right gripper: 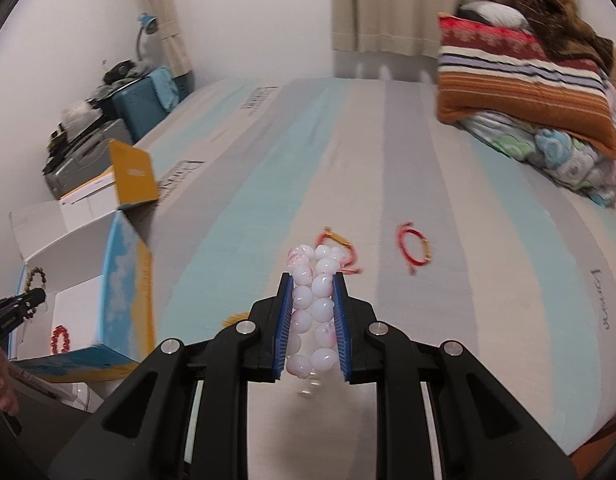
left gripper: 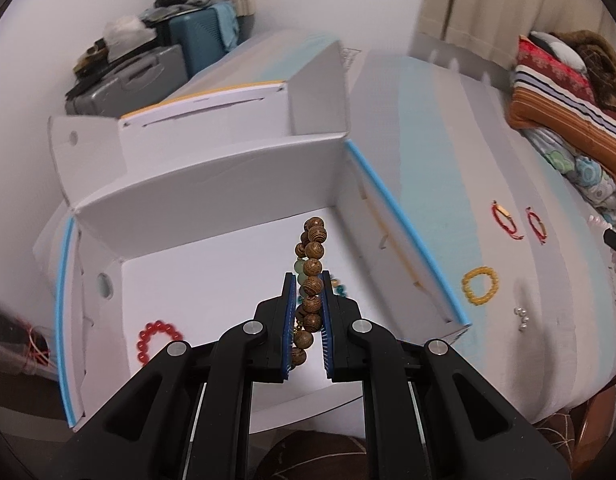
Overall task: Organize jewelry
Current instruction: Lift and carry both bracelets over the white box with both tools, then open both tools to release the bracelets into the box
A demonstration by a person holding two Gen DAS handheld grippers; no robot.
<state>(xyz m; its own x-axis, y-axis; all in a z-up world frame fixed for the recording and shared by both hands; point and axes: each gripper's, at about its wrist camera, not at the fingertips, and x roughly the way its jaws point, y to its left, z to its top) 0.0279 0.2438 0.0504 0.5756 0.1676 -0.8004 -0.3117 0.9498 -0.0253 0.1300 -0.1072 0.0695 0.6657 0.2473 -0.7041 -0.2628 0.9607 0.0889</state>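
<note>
Left wrist: wooden bracelet hides green beads behind.

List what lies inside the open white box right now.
Inside the white box: a red bead bracelet on its floor, and green and teal beads mostly covered by the left gripper and its wooden bead bracelet.
</note>
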